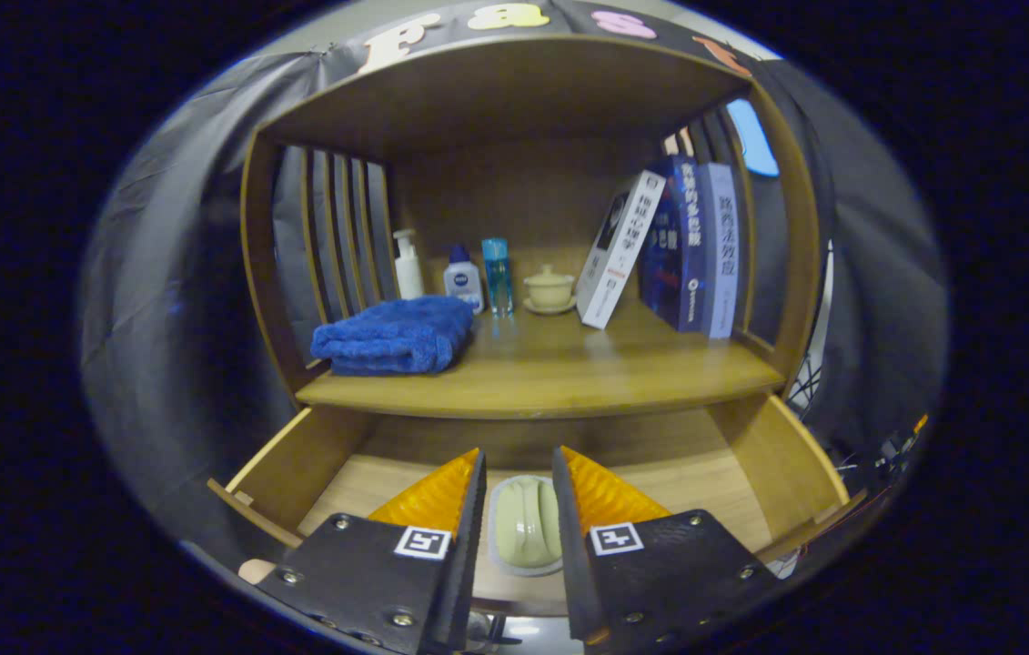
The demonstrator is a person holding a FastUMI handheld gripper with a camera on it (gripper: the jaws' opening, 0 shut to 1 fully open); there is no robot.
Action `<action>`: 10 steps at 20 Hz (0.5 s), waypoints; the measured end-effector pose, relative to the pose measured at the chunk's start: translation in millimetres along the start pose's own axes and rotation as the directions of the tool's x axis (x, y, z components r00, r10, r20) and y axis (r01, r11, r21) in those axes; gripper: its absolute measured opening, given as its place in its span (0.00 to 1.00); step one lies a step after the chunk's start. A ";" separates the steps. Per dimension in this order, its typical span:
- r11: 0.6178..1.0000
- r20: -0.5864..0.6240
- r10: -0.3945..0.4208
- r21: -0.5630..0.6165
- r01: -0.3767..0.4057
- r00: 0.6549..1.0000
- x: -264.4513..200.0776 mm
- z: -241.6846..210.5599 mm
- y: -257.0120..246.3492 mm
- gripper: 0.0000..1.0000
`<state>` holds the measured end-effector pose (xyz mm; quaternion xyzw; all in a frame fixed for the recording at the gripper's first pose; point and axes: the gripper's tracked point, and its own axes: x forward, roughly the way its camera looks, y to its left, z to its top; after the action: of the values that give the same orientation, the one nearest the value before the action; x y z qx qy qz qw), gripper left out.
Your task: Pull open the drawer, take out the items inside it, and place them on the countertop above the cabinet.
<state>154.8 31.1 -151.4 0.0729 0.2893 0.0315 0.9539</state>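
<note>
Cabinet [514, 391] fills my view beyond the jaws; its top board and side slats run out toward the booth cloth. Drawer [314, 455] is pulled open beneath the countertop [569, 368], and its front edge is cut off behind my fingers, so I cannot make out the handle.

Countertop count, well beyond the jaws: one folded blue towel [394, 335] at left front; three books [687, 241] at right, two upright and one white one leaning against them; three bottles [463, 277] in a row at the back, one with a pump, too small to tell more; one small lidded cup [549, 288] on a saucer beside the bottles.

Drawer count: one item that I can see, a pale green soap-like bar on a light dish [525, 526], lying on the drawer floor. Its near end is hidden below my fingers. The rest of the drawer floor is partly masked by the gripper body.

Gripper [519, 473]: jaws apart, one finger on either side of the pale item. Whether the pads touch it, I cannot tell.
</note>
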 end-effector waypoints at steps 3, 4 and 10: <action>1.000 -0.132 -0.001 -0.027 -0.002 0.991 29.9 -27.5 -3.7 0.42; 0.999 -0.166 -0.013 -0.045 0.005 0.986 37.1 -36.1 -7.2 0.41; 0.996 -0.301 -0.019 -0.088 -0.008 0.954 57.2 -65.1 -11.2 0.42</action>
<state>166.3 33.7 -238.0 0.0244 0.4297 0.0525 0.9011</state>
